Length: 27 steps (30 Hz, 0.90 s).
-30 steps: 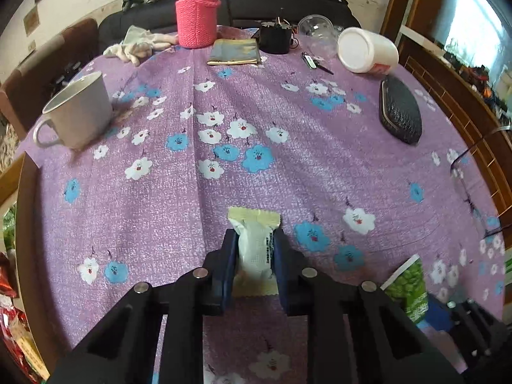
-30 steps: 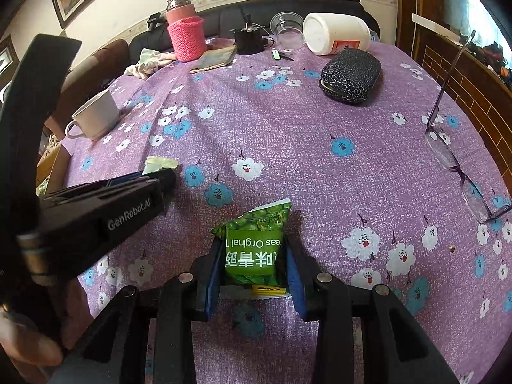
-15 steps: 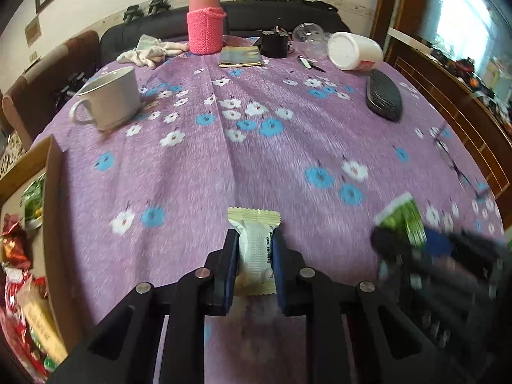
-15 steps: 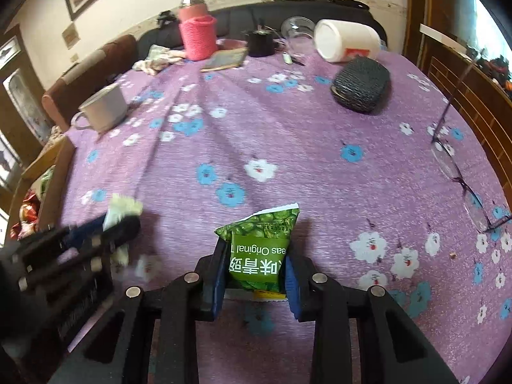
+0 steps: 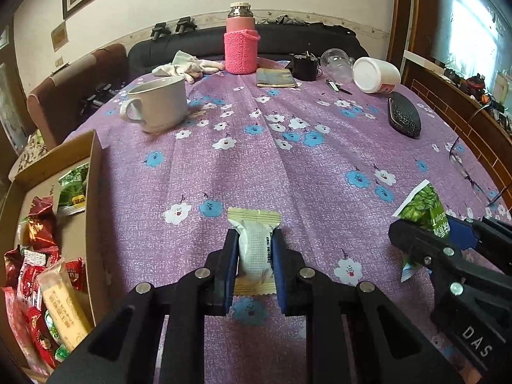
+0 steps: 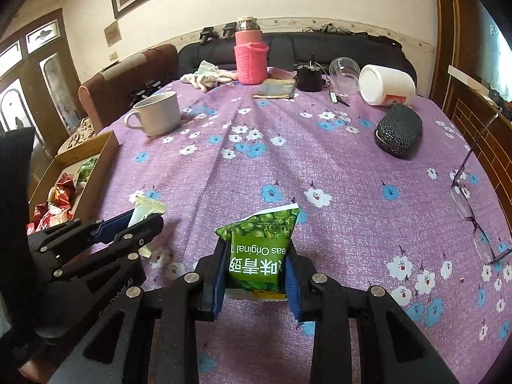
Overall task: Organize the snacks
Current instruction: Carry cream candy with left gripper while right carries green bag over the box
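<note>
Room: a black sofa (image 6: 336,48) and a brown chair (image 6: 128,73) stand behind the table; a framed picture hangs on the wall above.
Table: covered by a purple cloth (image 5: 256,166) with blue and white flowers, soft and creased along its middle, so it is no stiff base to press against.
Cardboard box (image 5: 92,172): at the table's left edge, open, already holding red, green and yellow snack packets; I judge it the place where the 2 held packets belong.
Clutter: white mug (image 5: 156,107), pink knitted bottle sleeve (image 5: 240,52), tipped white tub (image 5: 376,75), black glasses case (image 5: 404,118) and spectacles (image 6: 473,204), all well apart from both grippers.
Green pea packet (image 6: 259,252): clamped by the right gripper (image 6: 256,275) across its lower half, clear of the cloth, top corner free; the jaws have just been closing a little on it.
Green packet handling: light, air-puffed and crinkly, slippery film; a grip across the filled middle suits it, since hard squeezing could burst it.
White packet (image 5: 255,249): pinched by the left gripper (image 5: 254,256) at its narrowest setting, jaws on the 2 long sides, serrated end sticking forward.
White packet handling: small, light, a firm bar inside thin wrap; holding mid-body keeps it from swivelling.
</note>
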Motion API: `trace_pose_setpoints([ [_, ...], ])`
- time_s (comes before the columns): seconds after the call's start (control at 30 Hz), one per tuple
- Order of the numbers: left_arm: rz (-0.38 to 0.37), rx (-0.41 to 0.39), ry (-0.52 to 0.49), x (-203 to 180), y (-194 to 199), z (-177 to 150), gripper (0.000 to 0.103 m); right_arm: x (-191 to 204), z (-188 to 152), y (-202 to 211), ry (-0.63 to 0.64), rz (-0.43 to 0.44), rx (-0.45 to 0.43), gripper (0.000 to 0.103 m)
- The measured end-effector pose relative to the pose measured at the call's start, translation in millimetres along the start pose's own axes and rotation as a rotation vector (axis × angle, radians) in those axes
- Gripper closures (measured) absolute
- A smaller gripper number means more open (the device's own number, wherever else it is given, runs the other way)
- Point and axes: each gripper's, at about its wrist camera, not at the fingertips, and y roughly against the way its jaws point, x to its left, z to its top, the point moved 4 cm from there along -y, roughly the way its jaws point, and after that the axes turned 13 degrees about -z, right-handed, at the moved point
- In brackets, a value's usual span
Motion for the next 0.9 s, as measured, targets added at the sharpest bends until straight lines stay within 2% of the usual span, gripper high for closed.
trace_pose_setpoints([
  [0.57, -0.023, -0.05, 0.006, 1.6, 14.7, 7.0, 0.084, 4.8, 0.3, 1.6, 0.0, 0.01, -0.019, 0.07],
  [0.9, 0.061, -0.107, -0.038, -0.5, 21.8, 9.5, 0.084, 0.1, 2.9, 3.8, -0.012, -0.001, -0.032, 0.07],
])
